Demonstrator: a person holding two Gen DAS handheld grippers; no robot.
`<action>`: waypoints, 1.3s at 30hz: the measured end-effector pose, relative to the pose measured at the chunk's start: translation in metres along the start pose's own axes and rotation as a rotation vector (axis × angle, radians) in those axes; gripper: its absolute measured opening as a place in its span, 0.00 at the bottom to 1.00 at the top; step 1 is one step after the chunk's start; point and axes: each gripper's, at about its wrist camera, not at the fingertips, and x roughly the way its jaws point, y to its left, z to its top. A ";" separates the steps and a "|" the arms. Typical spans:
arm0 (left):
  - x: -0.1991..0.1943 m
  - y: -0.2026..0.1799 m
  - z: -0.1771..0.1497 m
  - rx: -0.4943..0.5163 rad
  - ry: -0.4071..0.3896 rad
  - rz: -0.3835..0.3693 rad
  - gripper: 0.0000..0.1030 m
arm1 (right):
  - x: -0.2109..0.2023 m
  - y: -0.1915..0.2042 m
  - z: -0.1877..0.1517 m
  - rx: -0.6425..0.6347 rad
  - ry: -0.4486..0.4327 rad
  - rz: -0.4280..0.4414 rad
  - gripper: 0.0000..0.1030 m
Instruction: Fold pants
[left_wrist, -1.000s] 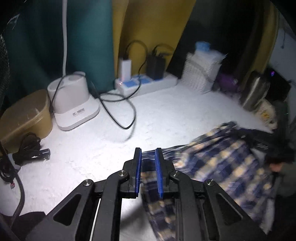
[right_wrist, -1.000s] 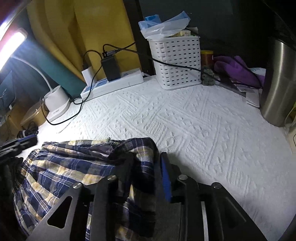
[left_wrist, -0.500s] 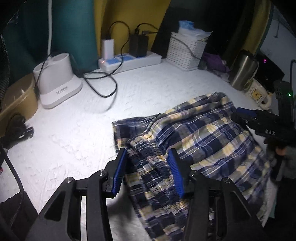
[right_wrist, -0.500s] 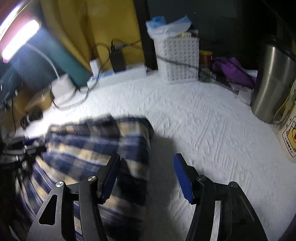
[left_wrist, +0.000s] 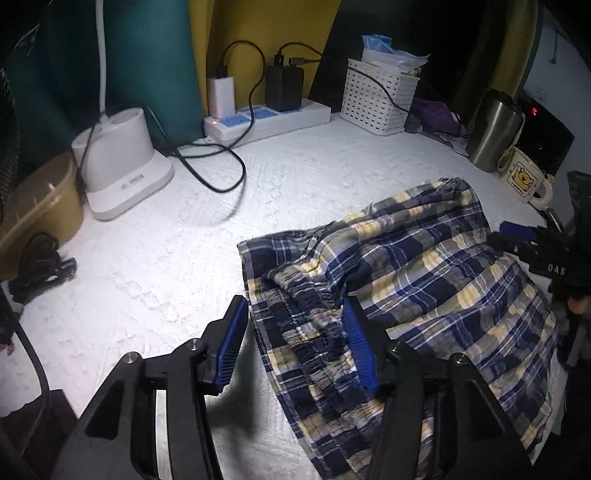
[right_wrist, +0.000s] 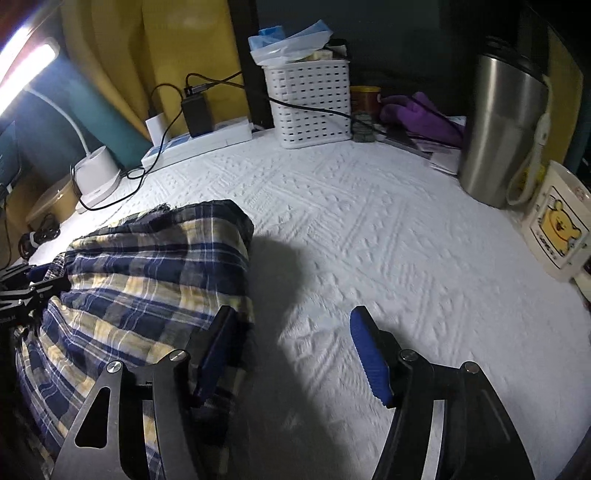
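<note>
Tilting downward, the left tool (left_wrist: 295, 343) is opening astride the pants (left_wrist: 424, 280) waistband at 6 o'clock; the right tool (right_wrist: 291, 350) is opening, having released the cloth it pinched earlier.

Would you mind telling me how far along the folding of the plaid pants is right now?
Done: the plaid pants lie doubled over on the white cover, waistband tucked on top. In hand: nothing. The left gripper is opening astride the waistband without pinching it; the right gripper is opening at the folded edge, one finger over the cloth. Left: probably another fold and smoothing, since the bundle looks loose and rumpled.
</note>
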 end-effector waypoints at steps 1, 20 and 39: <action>-0.004 0.000 0.001 -0.002 -0.011 0.004 0.52 | -0.003 0.000 -0.001 0.001 -0.005 0.004 0.64; -0.025 -0.019 -0.041 -0.006 0.015 0.032 0.54 | -0.014 0.015 -0.033 -0.034 0.011 0.014 0.70; -0.031 -0.021 -0.039 -0.095 0.028 -0.009 0.72 | -0.042 0.000 -0.041 -0.015 -0.042 0.037 0.82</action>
